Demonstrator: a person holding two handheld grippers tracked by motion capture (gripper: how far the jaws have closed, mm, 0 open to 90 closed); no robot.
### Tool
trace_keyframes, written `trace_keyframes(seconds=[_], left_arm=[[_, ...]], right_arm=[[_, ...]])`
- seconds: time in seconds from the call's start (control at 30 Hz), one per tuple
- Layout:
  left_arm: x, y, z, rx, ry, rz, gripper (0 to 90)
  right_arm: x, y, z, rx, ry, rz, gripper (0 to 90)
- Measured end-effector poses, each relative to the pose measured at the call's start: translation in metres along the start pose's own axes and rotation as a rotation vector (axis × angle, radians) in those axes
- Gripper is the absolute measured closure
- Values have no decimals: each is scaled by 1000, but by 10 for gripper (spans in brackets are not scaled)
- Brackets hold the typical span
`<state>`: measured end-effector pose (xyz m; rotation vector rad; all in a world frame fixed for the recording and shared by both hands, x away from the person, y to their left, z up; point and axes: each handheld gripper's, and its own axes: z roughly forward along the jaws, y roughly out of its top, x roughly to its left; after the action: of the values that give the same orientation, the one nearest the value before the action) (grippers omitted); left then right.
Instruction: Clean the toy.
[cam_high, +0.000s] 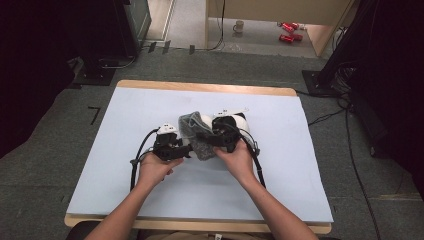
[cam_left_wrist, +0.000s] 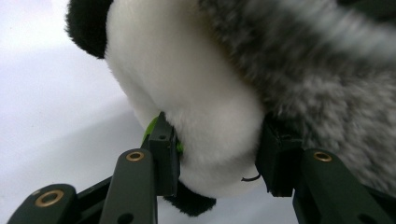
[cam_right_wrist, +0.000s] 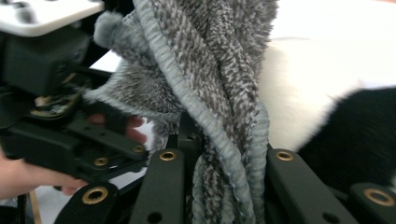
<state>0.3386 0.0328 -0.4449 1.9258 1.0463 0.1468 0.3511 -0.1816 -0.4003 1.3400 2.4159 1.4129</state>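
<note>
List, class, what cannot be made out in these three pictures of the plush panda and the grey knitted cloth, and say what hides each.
- Plush panda, high view: its body is hidden by the grey knitted cloth and the right gripper.
- Panda's face, left gripper view: cut off by the frame edges; too close.
- Cloth's shape, right gripper view: bunched, cut off at the top.
- Left gripper: whether its pads press the fur; the fur covers them.

The high view looks down over the table (cam_high: 150, 107); both gripper views sit close against the plush panda (cam_left_wrist: 187, 93).
</note>
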Motion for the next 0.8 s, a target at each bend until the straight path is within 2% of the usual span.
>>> trace_keyframes(seconds=[0.13,0.2,0.23,0.27,0.5,0.6,0.7,0.8], left_arm=[[2,1,4,2,6,-12,560],[3,2,5,7,7,-17,560],[7,2,7,14,5,-33,560],[9,3,8,15,2,-40,561],[16,6,9,22,-14,-55,561],[17,7,9,30,-15,-46,561],[20,9,10,37,-20,-39,561],[24,10,11,40,-35,-55,561]], right_arm=[[-11,0,-5,8,-35,-12,767],[-14,-1,-7,10,-47,-9,768],[-21,-1,-12,13,-73,-1,771],[-25,-1,-14,12,-78,10,773],[-43,2,-35,2,-84,50,776],[-49,4,-43,-4,-89,60,776],[-53,4,-52,-14,-111,60,775],[-61,4,-61,-35,-129,81,774]])
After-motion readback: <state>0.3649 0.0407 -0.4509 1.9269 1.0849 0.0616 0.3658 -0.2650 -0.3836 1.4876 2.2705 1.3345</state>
